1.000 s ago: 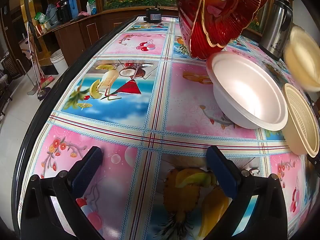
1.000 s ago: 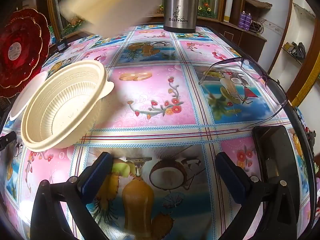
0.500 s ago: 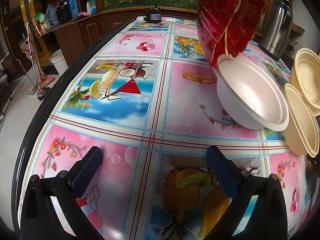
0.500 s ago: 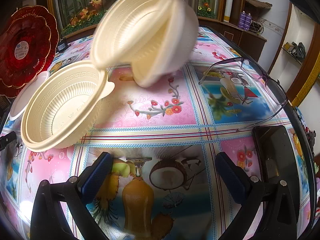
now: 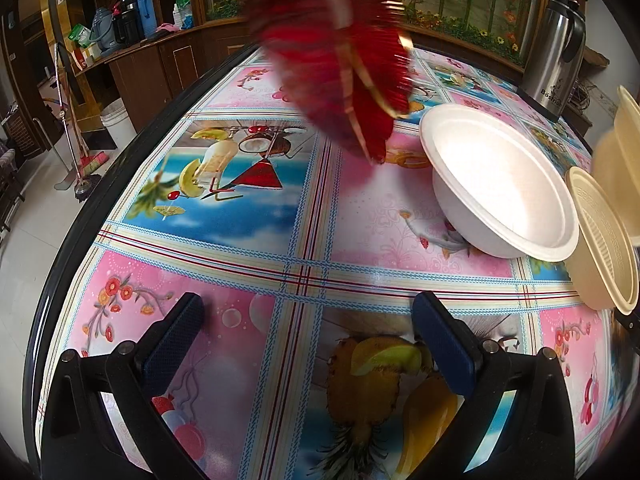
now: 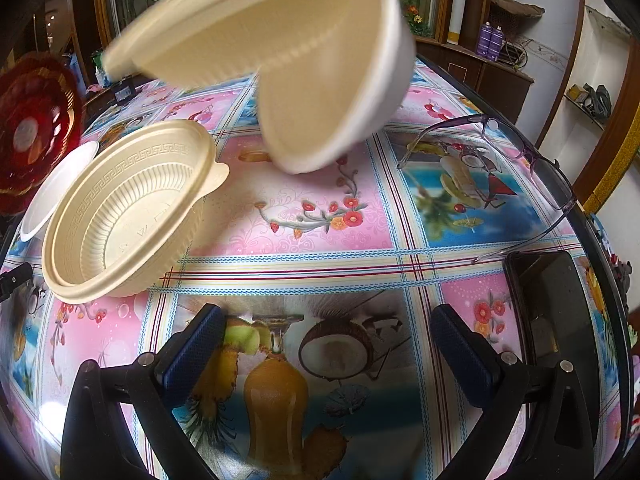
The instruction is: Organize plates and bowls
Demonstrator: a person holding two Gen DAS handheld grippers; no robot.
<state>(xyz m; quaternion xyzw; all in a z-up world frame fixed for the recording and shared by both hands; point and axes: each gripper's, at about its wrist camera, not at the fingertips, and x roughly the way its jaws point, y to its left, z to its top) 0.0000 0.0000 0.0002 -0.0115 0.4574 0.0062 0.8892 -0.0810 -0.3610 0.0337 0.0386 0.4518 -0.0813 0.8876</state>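
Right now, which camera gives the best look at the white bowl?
The left wrist view: the white bowl sits in full sight on the table, its whole rim and inside visible. The right wrist view shows only a sliver of its rim, hidden behind the cream bowl.

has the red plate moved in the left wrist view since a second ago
Yes. The red plate has swung left and lower: earlier it hung above the white bowl, overlapping its rim; now it is blurred in motion, left of the bowl, which stayed put.
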